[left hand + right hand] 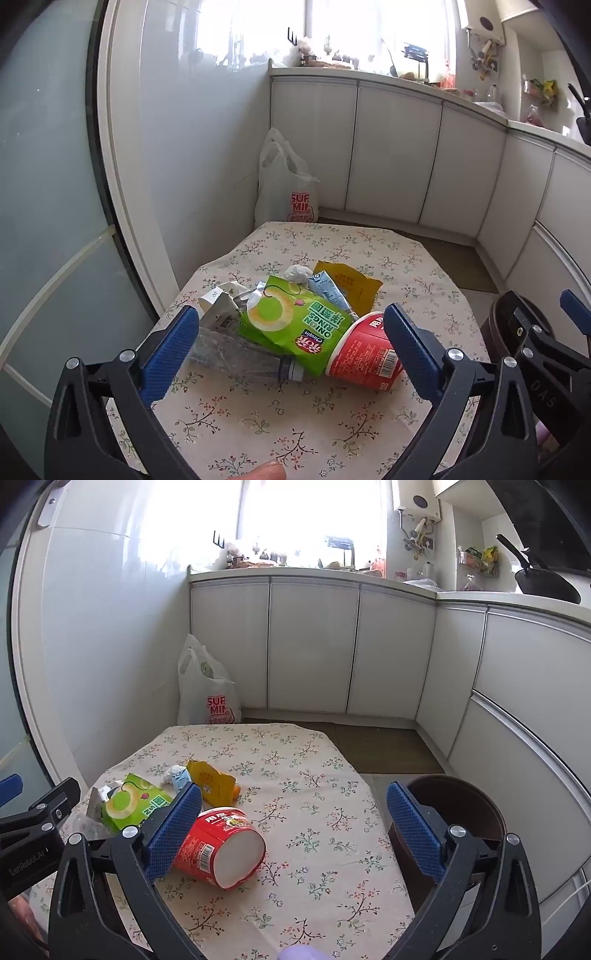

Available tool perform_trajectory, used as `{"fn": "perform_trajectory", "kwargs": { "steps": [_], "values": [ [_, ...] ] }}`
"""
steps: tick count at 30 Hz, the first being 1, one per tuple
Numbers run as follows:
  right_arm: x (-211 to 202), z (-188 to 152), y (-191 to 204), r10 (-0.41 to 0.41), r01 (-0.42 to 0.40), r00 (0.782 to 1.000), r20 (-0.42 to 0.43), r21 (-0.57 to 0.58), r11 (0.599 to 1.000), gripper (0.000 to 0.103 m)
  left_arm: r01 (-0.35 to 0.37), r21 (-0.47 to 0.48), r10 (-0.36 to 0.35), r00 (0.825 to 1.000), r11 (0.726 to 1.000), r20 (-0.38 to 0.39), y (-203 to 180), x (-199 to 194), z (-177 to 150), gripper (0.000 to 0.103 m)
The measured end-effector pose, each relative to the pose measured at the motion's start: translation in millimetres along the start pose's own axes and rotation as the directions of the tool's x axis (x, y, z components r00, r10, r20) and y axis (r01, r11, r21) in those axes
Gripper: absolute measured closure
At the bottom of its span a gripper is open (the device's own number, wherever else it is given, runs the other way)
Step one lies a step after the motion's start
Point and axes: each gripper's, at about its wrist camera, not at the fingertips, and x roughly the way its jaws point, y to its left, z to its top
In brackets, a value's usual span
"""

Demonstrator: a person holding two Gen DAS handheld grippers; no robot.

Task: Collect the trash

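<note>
We judge the task barely begun: all trash sits piled on the desk (295, 768) w/ floral cloth. Red cup (218, 845) lies on its side, green snack bag (295, 325) partly over a clear bottle (240, 358), yellow wrapper (214, 782) + small bits behind. Brown bin (461, 812) stands just beside the desk on the right, looks empty. Left gripper (291, 343) and right gripper (295, 827): jaws spread wide, holding nothing; whether any pad touches the cup we can't tell.

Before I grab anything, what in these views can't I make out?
- Bin: right view, contents hidden by its wall and the right gripper.
- Bottle: left view, partly under the snack bag.
- Cup: left view, mouth hidden by the left gripper finger.
</note>
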Motion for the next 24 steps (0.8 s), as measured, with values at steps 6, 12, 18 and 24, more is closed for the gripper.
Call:
{"fn": "perform_trajectory", "kwargs": {
  "steps": [6, 12, 18, 24],
  "values": [
    [3.6, -0.5, 3.2, 0.0, 0.0, 1.0, -0.009, -0.003, 1.0, 0.007, 0.001, 0.0, -0.001, 1.0, 1.0, -0.006, 1.3, 1.3, -0.9, 0.006],
    [3.7, -0.4, 3.7, 0.0, 0.0, 1.0, -0.008, -0.003, 1.0, 0.007, -0.004, 0.002, 0.004, 1.0, 1.0, -0.005, -5.7, 2.5, -4.6, 0.006],
    [3.1, -0.7, 3.4, 0.003, -0.003, 1.0, -0.013, -0.005, 1.0, 0.007, -0.007, 0.009, 0.007, 1.0, 1.0, -0.02, -5.1, 5.9, -7.8, 0.006],
    [2.5, -1.0, 3.2, 0.003, -0.003, 1.0, -0.009, -0.006, 1.0, 0.007, 0.0, -0.003, 0.0, 1.0, 1.0, -0.003, -3.9, 5.4, -6.9, 0.006]
  ]
}}
